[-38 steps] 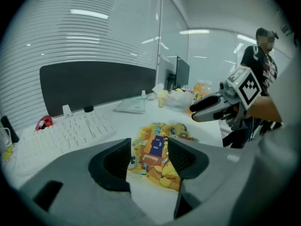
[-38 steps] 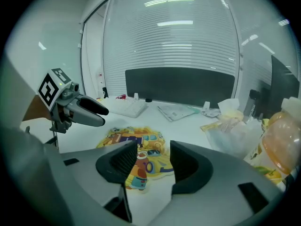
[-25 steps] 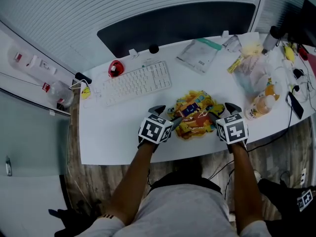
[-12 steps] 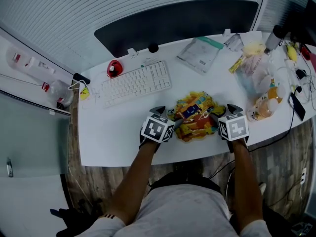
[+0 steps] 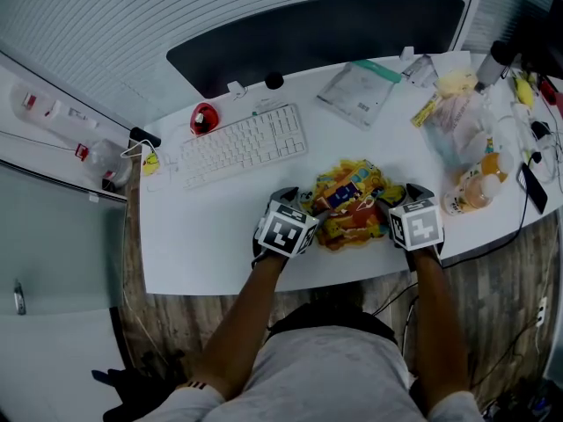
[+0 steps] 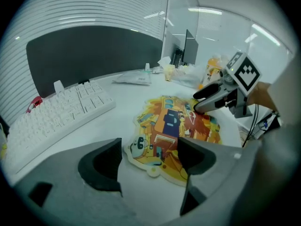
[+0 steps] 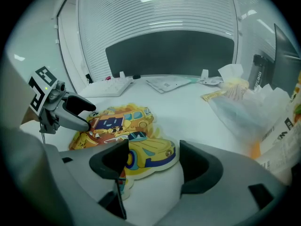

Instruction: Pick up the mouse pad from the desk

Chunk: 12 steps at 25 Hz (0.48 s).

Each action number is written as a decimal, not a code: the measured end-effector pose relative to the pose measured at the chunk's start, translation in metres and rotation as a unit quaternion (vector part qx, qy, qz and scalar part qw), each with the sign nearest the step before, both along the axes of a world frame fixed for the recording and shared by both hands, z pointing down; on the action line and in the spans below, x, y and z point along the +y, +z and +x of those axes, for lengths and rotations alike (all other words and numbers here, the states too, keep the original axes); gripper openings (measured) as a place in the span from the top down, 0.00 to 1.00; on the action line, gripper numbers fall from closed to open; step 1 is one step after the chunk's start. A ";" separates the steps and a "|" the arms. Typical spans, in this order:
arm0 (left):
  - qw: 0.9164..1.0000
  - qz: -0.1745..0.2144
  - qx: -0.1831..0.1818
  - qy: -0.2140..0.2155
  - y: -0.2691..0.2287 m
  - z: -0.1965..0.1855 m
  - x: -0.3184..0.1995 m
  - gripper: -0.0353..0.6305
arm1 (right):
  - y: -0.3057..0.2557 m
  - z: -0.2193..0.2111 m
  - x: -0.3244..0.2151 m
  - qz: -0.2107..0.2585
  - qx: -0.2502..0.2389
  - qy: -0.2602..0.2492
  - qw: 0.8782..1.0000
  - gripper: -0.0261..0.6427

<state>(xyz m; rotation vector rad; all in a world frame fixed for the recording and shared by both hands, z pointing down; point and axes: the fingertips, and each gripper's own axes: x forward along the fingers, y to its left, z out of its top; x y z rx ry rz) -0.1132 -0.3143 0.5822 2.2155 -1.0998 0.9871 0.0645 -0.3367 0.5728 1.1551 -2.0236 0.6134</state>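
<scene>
Two grippers sit low at the near edge of the desk (image 5: pixel 202 236), one at each side of the pad (image 5: pixel 352 202). The pad is a bright cartoon cut-out, mostly yellow and orange. It lies flat on the white top, just in front of you and near the keyboard (image 5: pixel 244 145), off its right end.

Your left gripper (image 6: pixel 148 161) has its jaws spread wide with nothing pinched. The pad's near-left lobe lies on the desk between and just beyond them.

Your right gripper (image 7: pixel 150 163) is spread wide too, with the yellow car-shaped corner of the pad between its jaws. Its left jaw overlaps that corner, but I can't tell from this angle whether it touches.

At the keyboard's far-left corner is a small red thing (image 5: pixel 204 120), possibly a mouse. Plastic bags (image 5: pixel 457 117) and a bottle (image 5: pixel 471 187) crowd the desk's right end.
</scene>
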 end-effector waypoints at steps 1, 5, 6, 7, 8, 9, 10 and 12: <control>1.000 0.001 -0.001 0.001 0.000 0.001 0.000 0.38 | 0.000 0.000 0.000 -0.001 0.001 0.000 1.000 0.52; 1.000 0.003 -0.001 0.003 -0.002 0.003 0.001 0.39 | -0.001 0.000 0.000 0.000 0.003 0.004 1.000 0.52; 1.000 0.005 0.000 0.002 -0.003 0.003 0.001 0.39 | -0.001 0.000 0.000 0.001 0.003 0.005 1.000 0.52; 1.000 0.005 0.000 0.002 -0.003 0.003 0.001 0.39 | -0.001 -0.001 0.001 0.002 0.003 0.005 1.000 0.52; 1.000 0.006 0.001 0.001 -0.004 0.003 0.001 0.40 | -0.002 -0.001 0.001 0.002 0.003 0.004 1.000 0.52; 1.000 0.007 0.002 0.000 -0.004 0.003 0.001 0.40 | -0.002 -0.002 0.002 0.003 0.003 0.002 1.000 0.52; 1.000 0.009 0.002 -0.001 -0.004 0.003 0.002 0.40 | -0.003 -0.003 0.002 0.003 0.002 0.000 1.000 0.52; 1.000 0.014 0.005 -0.003 -0.004 0.003 0.001 0.40 | -0.003 -0.006 0.004 0.000 -0.006 -0.004 1.000 0.58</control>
